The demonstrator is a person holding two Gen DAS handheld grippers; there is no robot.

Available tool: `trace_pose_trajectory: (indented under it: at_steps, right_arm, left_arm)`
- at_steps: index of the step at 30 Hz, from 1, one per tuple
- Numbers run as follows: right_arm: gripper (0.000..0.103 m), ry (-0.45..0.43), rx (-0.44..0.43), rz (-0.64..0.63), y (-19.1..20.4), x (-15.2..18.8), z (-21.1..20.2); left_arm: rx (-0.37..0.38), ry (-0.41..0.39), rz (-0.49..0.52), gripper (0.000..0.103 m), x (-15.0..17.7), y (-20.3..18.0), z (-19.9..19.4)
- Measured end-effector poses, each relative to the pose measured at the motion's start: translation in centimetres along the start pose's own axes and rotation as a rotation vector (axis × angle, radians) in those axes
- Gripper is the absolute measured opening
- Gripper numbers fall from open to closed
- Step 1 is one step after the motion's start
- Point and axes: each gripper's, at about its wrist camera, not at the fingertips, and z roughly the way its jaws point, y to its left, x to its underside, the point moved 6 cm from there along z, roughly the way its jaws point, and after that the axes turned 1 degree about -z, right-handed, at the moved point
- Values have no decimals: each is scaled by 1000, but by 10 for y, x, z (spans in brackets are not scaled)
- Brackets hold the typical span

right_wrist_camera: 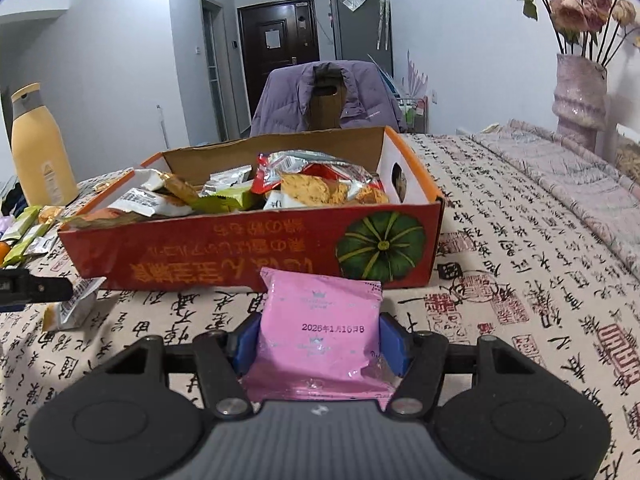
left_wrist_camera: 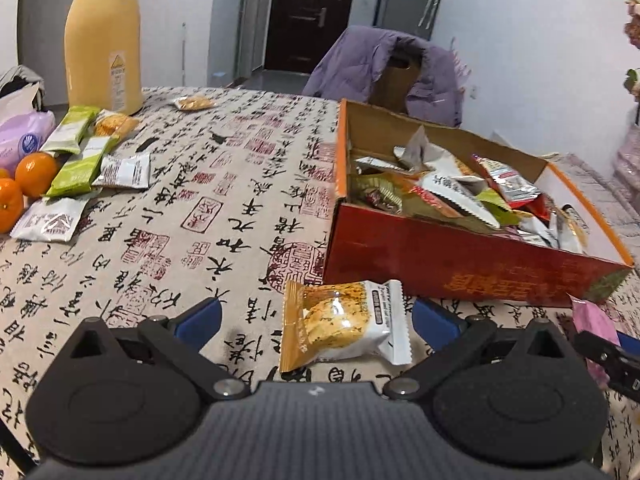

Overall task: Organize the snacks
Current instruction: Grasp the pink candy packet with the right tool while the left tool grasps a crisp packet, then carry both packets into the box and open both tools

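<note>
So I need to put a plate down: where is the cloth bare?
Free: the middle, between the loose snack packets and the red box; also right of the box, toward the vase. Crowded: around the yellow bottle and oranges.

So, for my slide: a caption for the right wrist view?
Right gripper shut on a pink snack packet, in front of the snack-filled orange box.
</note>
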Motion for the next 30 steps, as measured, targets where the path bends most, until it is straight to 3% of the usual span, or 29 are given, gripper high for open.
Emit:
trace_pose_trajectory:
  at_steps: [5,8,10,17,18,30]
  right_arm:
    - [61,-13,-18,12,-1,2,-2]
    - [61,-11,-28,18,0,2,-2]
    - [61,-11,-33,17,1,3,-2]
    - [61,-9,-40,7,4,4,-1]
    - [61,-8,-40,4,4,5,-2]
    - [61,-23,-50,-8,7,5,-5]
  left_arm:
    - [-17,-1,26,103,1,-6,8]
    - [-12,7,49,90,5,-10,13]
    - [-1,20,54,75,8,-11,17]
    - [11,-19,87,64,13,-16,13]
    - [10,-29,89,57,12,-16,11]
    - [22,-113,122,53,12,-22,-23]
